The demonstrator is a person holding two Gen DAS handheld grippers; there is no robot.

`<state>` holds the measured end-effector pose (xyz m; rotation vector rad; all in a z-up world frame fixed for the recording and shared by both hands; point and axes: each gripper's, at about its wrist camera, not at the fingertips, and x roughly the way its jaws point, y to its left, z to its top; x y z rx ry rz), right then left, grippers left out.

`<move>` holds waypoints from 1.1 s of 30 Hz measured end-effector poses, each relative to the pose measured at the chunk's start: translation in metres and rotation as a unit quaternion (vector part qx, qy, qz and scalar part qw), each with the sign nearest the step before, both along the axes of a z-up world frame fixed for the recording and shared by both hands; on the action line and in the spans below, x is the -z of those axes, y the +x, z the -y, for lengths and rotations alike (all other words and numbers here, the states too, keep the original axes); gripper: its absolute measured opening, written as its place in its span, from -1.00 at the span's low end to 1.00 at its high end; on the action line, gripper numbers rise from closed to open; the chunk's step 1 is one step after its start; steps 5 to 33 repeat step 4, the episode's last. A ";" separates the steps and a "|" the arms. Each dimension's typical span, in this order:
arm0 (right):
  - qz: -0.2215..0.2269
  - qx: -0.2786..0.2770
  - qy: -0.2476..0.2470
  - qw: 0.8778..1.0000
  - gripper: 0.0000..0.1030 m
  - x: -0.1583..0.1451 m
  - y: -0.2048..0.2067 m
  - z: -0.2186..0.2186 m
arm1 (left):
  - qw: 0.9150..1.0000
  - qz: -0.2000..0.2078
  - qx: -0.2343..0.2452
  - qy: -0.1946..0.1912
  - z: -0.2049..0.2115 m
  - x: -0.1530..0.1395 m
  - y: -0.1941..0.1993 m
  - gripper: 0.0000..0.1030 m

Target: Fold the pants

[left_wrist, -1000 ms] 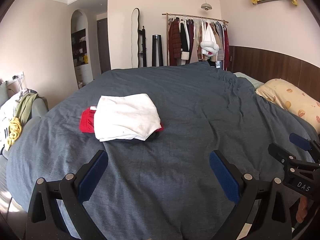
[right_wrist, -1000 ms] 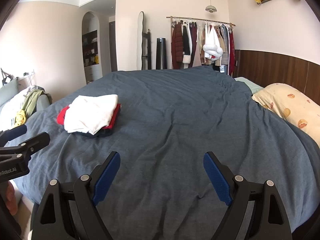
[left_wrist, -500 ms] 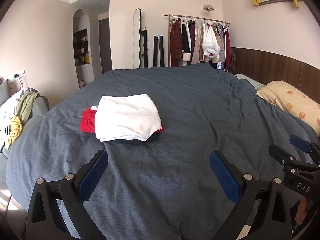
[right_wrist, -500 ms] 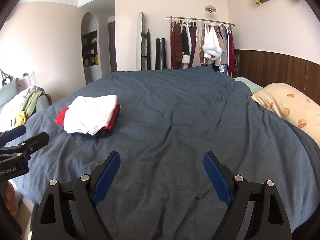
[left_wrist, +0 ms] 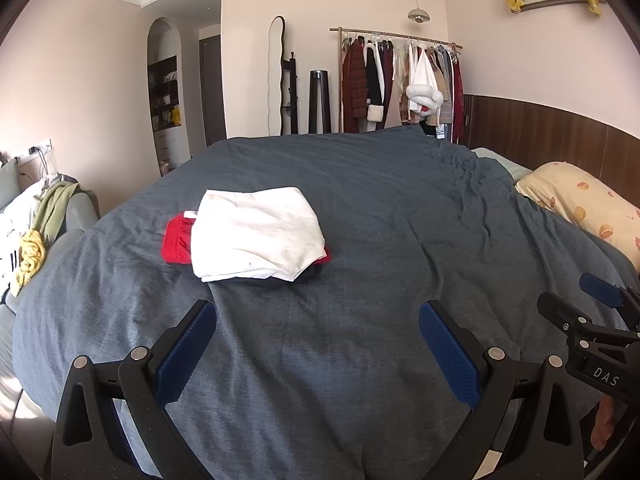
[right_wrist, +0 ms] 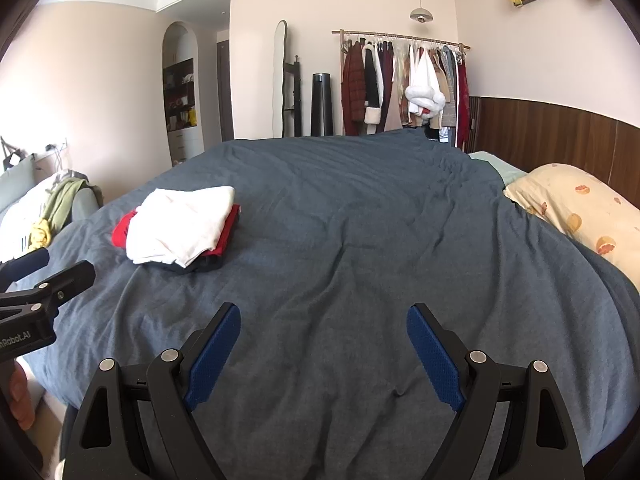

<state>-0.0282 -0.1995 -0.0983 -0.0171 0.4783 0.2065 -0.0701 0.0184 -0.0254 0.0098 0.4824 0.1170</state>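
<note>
Here, label by label, all placed against the bed.
Left tongs: mine, spread wide, nothing between the blue pads, hovering over the bed's near edge.
Right tongs: mine, likewise wide and empty, over the near edge, beside the left pair.
Folded pants: white pair on top of a small stack, red garment under it, on the bed's left half.
Pillow: at the bed's right side.
Clothes rack: beyond the bed's far end.
</note>
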 end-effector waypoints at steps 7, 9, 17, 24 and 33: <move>-0.002 0.000 0.000 1.000 0.67 0.001 0.002 -0.001 | 1.000 0.000 0.000 0.000 -0.001 0.001 0.001 1.00; -0.002 0.000 0.000 1.000 0.67 0.001 0.002 -0.001 | 1.000 0.000 0.000 0.000 -0.001 0.001 0.001 1.00; -0.002 0.000 0.000 1.000 0.67 0.001 0.002 -0.001 | 1.000 0.000 0.000 0.000 -0.001 0.001 0.001 1.00; -0.002 0.000 0.000 1.000 0.67 0.001 0.002 -0.001 | 1.000 0.000 0.000 0.000 -0.001 0.001 0.001 1.00; -0.002 0.000 0.000 1.000 0.67 0.001 0.002 -0.001 | 1.000 0.000 0.000 0.000 -0.001 0.001 0.001 1.00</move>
